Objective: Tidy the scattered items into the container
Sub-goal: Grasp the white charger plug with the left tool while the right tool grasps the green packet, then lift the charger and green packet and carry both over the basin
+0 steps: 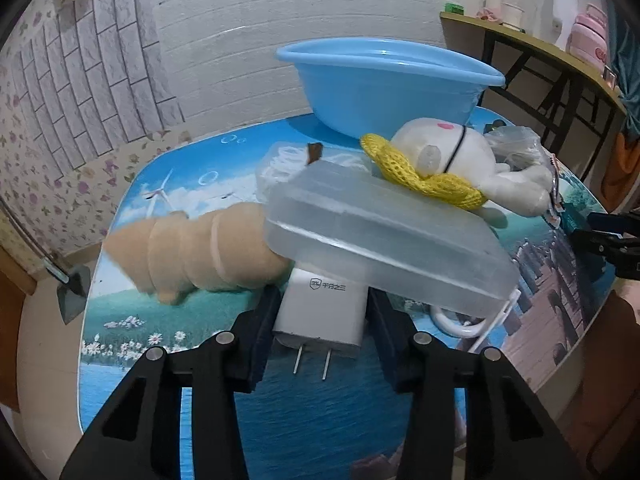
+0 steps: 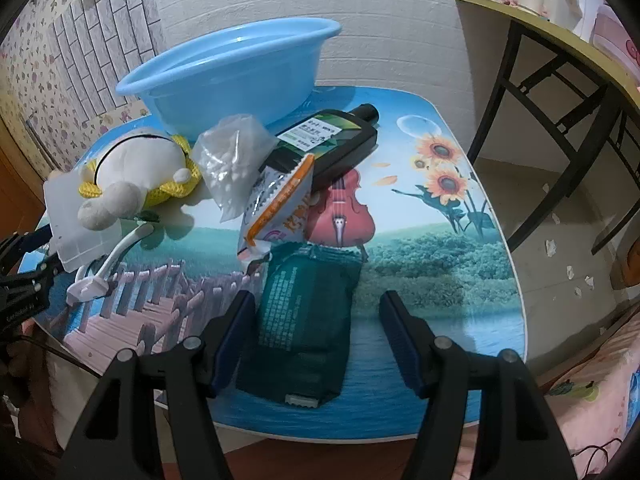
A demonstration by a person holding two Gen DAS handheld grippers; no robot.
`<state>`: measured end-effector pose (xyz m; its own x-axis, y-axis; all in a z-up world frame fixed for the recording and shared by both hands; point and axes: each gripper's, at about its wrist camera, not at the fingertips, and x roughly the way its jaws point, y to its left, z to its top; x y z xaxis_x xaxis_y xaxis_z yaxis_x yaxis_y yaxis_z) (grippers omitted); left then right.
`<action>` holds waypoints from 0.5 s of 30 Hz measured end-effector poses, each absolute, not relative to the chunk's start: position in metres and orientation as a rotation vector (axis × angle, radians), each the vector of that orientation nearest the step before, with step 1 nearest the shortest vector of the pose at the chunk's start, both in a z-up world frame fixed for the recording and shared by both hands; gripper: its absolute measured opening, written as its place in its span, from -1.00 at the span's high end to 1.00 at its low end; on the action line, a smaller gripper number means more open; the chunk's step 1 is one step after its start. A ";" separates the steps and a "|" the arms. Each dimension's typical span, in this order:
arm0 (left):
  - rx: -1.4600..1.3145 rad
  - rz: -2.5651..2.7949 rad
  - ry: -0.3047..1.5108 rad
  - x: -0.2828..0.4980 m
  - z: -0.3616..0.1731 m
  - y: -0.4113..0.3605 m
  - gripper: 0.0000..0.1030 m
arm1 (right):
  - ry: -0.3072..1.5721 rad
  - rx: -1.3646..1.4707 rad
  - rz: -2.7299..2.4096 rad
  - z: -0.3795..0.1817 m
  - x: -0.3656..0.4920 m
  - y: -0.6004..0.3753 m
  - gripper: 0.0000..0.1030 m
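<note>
In the left wrist view, the left tool point(image 1: 320, 320) is filling the bottom of the frame, its two black fingers spread on either side of a white plug-in charger block point(image 1: 320, 312) lying on the picture-printed desk point(image 1: 132, 280) with its two metal prongs pointing toward the camera. The left finger is sitting against the charger's side, while a small gap is showing at the right finger, so the tool is not pinching it. A clear rectangular plastic box point(image 1: 384, 232) is lying across the middle of the frame, overlapping the charger's far end. A tan ridged plush piece point(image 1: 192, 252) is stretching out to the left of the box. A white plush toy with a yellow knitted band point(image 1: 448, 160) is resting at the box's upper right, and the light blue plastic basin point(image 1: 384, 84) is standing behind it at the upper centre.

In the right wrist view, the right tool point(image 2: 316, 336) is standing spread around a dark green soft packet point(image 2: 304, 320) at the lower centre, both fingers apart from it. Above the packet an orange-edged snack sachet point(image 2: 280, 208) is leaning against a dark green bottle with a black cap point(image 2: 332, 144). A crumpled clear plastic bag point(image 2: 232, 160) is lying left of the bottle, and the basin is sitting at the upper left.
</note>
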<state>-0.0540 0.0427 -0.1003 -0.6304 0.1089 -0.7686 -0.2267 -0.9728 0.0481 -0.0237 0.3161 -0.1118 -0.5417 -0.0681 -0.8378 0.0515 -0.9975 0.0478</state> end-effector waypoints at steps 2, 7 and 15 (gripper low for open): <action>-1.247 2.680 0.199 -0.053 -0.100 0.040 0.16 | -0.010 1.466 -2.699 -0.112 -0.024 0.314 -0.26; -1.241 2.697 0.199 -0.042 -0.097 0.035 0.16 | 0.057 1.437 -2.684 -0.114 -0.020 0.305 -0.24; -1.240 2.727 0.208 -0.018 -0.088 0.025 0.19 | 0.098 1.366 -2.657 -0.110 -0.012 0.295 0.09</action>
<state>-0.0184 0.0246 -0.0885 -0.6513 0.0685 -0.7558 -0.1821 -0.9809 0.0681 -0.0117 0.2949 -0.1101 -0.5730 -0.1054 -0.8127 0.1653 -0.9862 0.0114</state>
